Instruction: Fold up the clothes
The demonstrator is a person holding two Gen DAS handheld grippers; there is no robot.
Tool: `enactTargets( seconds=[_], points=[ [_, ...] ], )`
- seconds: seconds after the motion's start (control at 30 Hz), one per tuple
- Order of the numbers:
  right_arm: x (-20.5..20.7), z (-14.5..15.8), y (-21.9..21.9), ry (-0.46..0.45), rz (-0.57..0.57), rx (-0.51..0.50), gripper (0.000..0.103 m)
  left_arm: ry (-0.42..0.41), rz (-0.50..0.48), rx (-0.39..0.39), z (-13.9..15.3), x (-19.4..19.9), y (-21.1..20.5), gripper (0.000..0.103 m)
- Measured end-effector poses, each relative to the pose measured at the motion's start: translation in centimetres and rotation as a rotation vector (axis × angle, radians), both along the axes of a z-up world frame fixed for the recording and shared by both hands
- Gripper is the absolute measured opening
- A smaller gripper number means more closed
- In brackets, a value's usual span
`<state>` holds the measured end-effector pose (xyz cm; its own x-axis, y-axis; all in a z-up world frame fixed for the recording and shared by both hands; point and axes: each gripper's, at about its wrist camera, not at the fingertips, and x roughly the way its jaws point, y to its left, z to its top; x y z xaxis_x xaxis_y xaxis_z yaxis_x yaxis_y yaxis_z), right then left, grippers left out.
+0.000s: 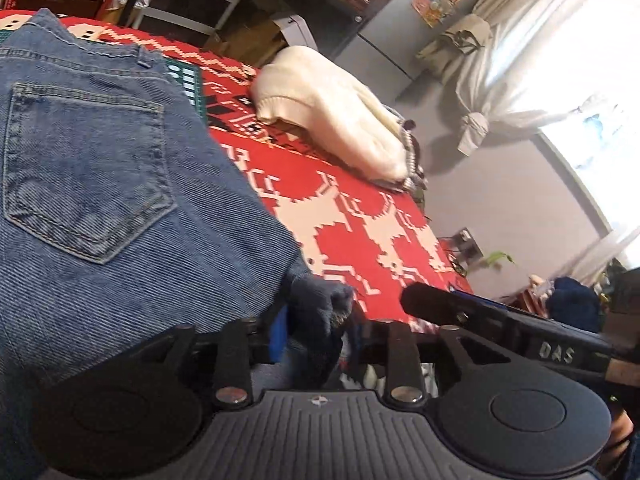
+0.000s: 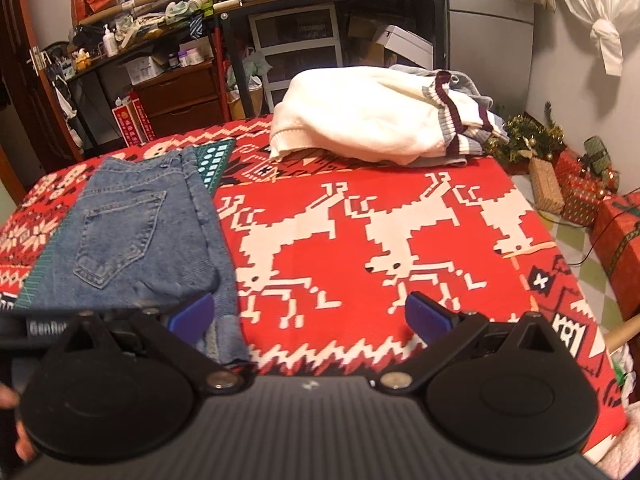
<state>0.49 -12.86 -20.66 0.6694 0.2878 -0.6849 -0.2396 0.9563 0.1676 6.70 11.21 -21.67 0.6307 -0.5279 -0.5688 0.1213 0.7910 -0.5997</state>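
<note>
Counter cover: a red knitted cloth with white reindeer and zigzag bands [image 2: 360, 184] spreads ahead of and under both my grippers; it carries all the clothes.
Blue denim jeans [image 2: 136, 236]: folded flat on the cloth, back pocket facing up, ahead and to the left of my right jaws; a turned-up strip of the denim runs down beside my right gripper's left finger. In the left wrist view the jeans [image 1: 104, 184] fill the space ahead-left of my left jaws, the pocket close in front.
Cream knitted sweater [image 2: 360, 116]: heaped at the far edge of the cloth, well beyond my right jaws, with striped maroon-and-grey ribbed trim on its right side; well apart from the jeans.
Right gripper [image 2: 308, 316]: jaws spread wide, blue pads apart, nothing between them, hovering over the near edge of the cloth.
Left gripper [image 1: 320, 328]: jaws drawn close on a dark bunched edge of the jeans, pinching it; the blue pad shows just left of the bunch. The right gripper's black finger crosses just ahead-right.
</note>
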Motion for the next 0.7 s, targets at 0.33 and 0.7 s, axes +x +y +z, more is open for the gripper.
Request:
enactTargets(
  seconds=[0.33,0.7],
  points=[
    [0.7,-0.3,-1.9,0.119,-0.038,0.234,0.094,0.018,-0.056,-0.028,1.4,-2.3,0.6,0.039],
    [3.3,-3.6,-2.3,0.348,0.024,0.562,0.058,-0.011,0.086,0.013,4.3,-5.6,8.1,0.042]
  ],
)
